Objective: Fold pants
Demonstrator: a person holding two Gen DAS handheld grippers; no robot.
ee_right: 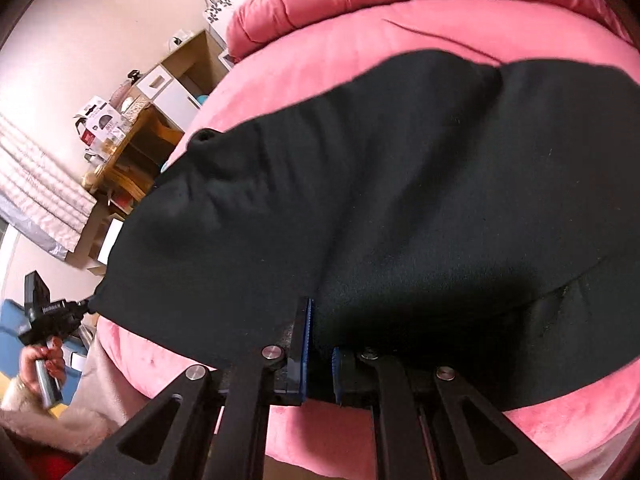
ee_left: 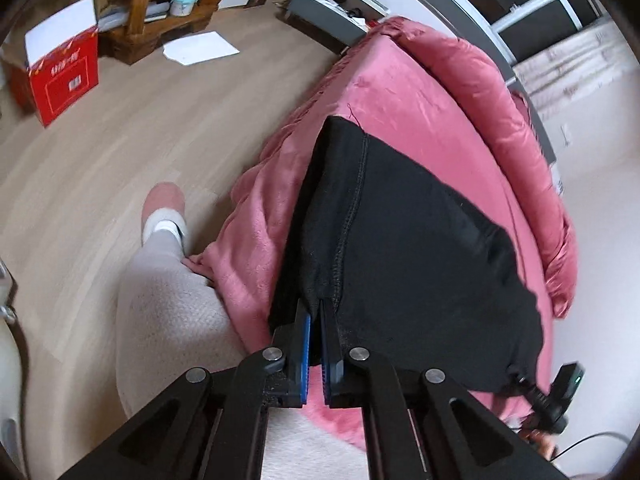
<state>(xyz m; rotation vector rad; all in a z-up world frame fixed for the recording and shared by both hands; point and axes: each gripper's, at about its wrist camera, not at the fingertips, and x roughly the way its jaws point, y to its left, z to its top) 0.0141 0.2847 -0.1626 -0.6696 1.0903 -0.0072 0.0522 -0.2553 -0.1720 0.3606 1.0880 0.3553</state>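
Black pants (ee_left: pixel 420 240) lie on pink bed (ee_left: pixel 400 92), near edge hanging over bed's front edge. Left gripper (ee_left: pixel 316 320) clamps one near corner, right gripper (ee_right: pixel 320 320) clamps other. Risk: thin pinch slips when lifted, fold goes crooked. Person's leg (ee_left: pixel 160 300) stands beside bed edge; red box (ee_left: pixel 64 76) well apart on floor.

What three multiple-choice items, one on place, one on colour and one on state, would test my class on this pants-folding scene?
1. Where do the pants lie?
A. on the pink bed
B. on the floor
C. in the red box

2. What colour are the pants?
A. white
B. black
C. blue

3. How does the left gripper stand?
A. wide open, holding nothing
B. shut on a sock
C. shut on the pants' edge

Key: 1 A, the cloth is spread over the pink cover; 2 B, the cloth is black in both views; 3 C, its blue pads pinch the black hem.
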